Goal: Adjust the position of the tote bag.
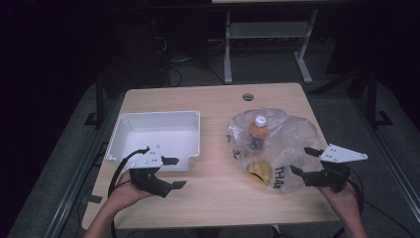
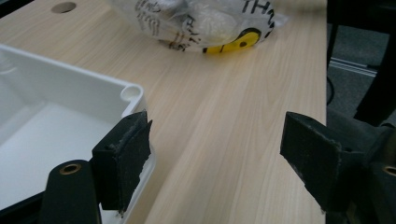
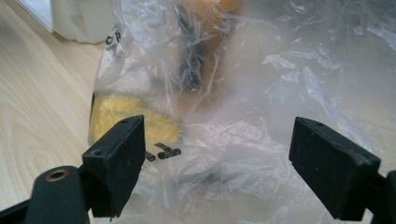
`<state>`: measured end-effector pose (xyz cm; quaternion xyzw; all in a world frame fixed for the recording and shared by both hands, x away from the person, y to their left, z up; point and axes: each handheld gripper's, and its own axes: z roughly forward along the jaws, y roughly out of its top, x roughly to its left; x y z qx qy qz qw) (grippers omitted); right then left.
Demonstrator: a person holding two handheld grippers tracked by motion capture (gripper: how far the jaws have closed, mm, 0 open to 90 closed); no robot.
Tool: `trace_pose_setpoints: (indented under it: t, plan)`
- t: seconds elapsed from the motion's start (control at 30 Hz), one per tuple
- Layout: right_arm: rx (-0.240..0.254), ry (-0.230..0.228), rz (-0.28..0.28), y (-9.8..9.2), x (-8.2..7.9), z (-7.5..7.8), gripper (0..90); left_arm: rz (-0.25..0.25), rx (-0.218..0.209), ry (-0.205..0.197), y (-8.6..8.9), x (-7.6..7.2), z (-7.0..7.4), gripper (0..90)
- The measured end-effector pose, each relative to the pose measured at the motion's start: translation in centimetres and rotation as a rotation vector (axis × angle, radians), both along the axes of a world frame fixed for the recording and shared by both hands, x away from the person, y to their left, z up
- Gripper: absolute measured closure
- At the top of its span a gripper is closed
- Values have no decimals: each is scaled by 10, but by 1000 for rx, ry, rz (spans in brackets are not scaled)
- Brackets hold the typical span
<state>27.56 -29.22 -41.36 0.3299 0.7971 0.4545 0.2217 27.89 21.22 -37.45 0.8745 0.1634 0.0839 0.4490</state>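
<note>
Lying just ahead of the right tool (image 1: pixel 303 160): plastic bag (image 1: pixel 277 139).

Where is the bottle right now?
In the high view, the bottle stands inside the plastic bag on the table's right half, right of the white bin.

Bare worktop (image 1: pixel 215 168) runs down the frame's centre, between the white tray (image 1: pixel 193 130) left and the plastic bag (image 1: pixel 292 139) right.

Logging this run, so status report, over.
Left gripper open by white bin. Right gripper open at plastic bag, nothing gripped. Bottle inside bag. Nothing in the way.
</note>
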Motion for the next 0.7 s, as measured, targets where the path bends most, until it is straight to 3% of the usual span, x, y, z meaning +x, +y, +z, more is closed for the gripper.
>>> trace_pose_setpoints:
  t: [0.13,0.27,0.6,0.7]
  plan:
    - [-11,2,6,-1,-1,0,179,-17,22,5,-11,3,5,245]
    - [-16,8,6,-1,0,-1,177,-52,35,45,-22,10,8,262]
    - [-13,15,-6,-4,-1,-1,176,-167,77,75,-71,30,20,251]
    - [-13,12,-5,-5,-1,0,177,-175,75,80,-80,34,24,237]
